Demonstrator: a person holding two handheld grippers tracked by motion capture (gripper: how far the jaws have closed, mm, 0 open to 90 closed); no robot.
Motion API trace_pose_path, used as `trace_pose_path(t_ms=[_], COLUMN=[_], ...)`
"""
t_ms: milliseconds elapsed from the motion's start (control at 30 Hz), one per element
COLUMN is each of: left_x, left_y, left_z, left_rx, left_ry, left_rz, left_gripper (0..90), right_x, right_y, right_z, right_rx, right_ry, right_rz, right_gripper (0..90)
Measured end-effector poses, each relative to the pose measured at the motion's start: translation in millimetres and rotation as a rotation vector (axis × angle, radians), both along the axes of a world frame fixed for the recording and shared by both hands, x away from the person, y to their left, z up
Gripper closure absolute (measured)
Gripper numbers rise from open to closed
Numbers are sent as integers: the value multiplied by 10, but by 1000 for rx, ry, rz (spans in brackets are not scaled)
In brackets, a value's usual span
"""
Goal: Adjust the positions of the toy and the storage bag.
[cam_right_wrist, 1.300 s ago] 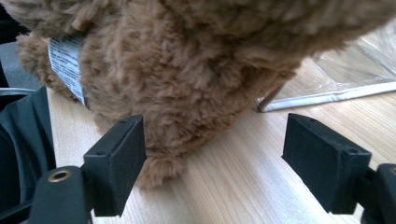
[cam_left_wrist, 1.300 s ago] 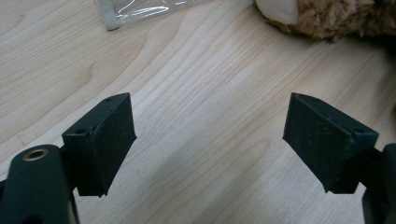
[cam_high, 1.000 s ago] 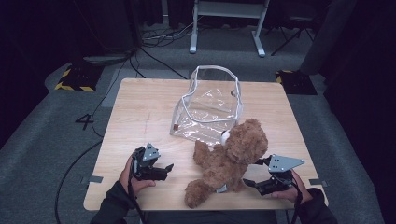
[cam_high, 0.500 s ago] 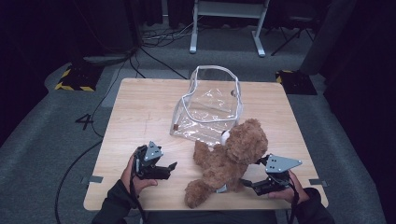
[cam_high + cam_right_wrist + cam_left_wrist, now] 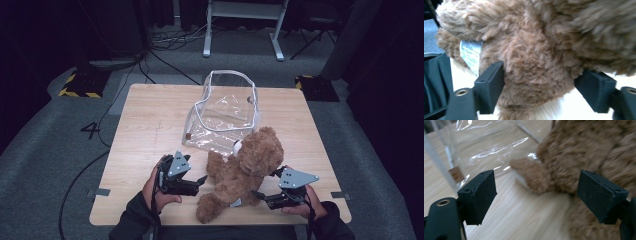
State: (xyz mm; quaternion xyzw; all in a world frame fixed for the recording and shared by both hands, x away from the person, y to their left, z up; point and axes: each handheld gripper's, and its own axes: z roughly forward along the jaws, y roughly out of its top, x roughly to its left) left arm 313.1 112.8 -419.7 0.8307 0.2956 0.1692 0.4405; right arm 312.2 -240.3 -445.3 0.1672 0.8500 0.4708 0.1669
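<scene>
**Claws flank the bear**

The bear (image 5: pixel 242 172) lies on the counter (image 5: pixel 145 125), its head touching the clear bag (image 5: pixel 225 112). The right claw (image 5: pixel 261 196) is spread around its furry body, not yet pinching. The left claw (image 5: pixel 199 181) is spread wide, just beside its arm.

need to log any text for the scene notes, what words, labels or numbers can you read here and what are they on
"4": a white number on the grey floor left of the table.
White tag on the teddy bear: printed lines, too blurred to read.
Small brown label on the clear plastic bag: no text legible.
Yellow and black hazard stripes on the floor: a marking, no words.
</scene>
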Motion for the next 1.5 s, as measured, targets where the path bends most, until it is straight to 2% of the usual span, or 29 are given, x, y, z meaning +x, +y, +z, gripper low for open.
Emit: trace_pose_path(t_ms=[100, 200, 233, 267, 367, 400, 633, 733, 800, 900, 933, 967, 1000, 1067, 1167, 1200, 1300, 1400, 1500], left_x=[-35, -87, -87, -108, -129, -141, -149, -144, -129, -121, -124, -132, -136, -126, -107, -83, -71, -56, -58], left_y=[-73, -217, -217, -298, -388, -464, -671, -729, -804, -861, -894, -932, -949, -954, -945, -933, -934, -916, -888], left_z=[50, 124, 124, 144, 154, 163, 156, 147, 105, 54, 24, -10, -26, -72, -115, -153, -174, -198, -213], left_rx=[-4, -22, -22, -24, -15, -14, -28, -30, -29, -8, 12, 45, 56, 65, 63, 55, 57, 49, 59], left_ry=[-5, 0, 0, 6, 4, 9, 47, 52, 73, 93, 90, 72, 64, 47, 51, 59, 50, 49, 40], left_rz=[-25, -56, -56, -83, -95, -104, -135, -138, -138, -135, -132, -114, -105, -76, -65, -64, -57, -64, -74], left_gripper=[162, 162, 162, 162, 161, 161, 158, 156, 155, 154, 155, 143, 135, 145, 151, 163, 210, 313, 417], right_x=[-4, -8, -8, -9, -16, -16, -32, -34, -39, -44, -47, -51, -61, -64, -53, -48, -39, -24, -20], right_y=[0, 0, 0, 3, 8, 9, 27, 32, 44, 55, 63, 72, 92, 101, 88, 84, 84, 85, 82], right_z=[8, 16, 16, 17, 17, 18, 10, 7, -1, -11, -19, -28, -53, -68, -73, -78, -90, -104, -112], right_rx=[7, 10, 10, 10, 11, 11, 27, 33, 39, 42, 43, 42, 36, 28, 28, 30, 27, 26, 29], right_ry=[-15, -23, -23, -24, -29, -31, -45, -44, -41, -42, -40, -37, -38, -36, -31, -28, -23, -21, -17], right_rz=[-12, -11, -11, -12, -12, -10, 0, 12, 29, 44, 53, 62, 76, 84, 83, 83, 79, 72, 77], right_gripper=[349, 372, 372, 382, 393, 396, 462, 484, 497, 506, 509, 512, 514, 514, 510, 505, 494, 486, 469])
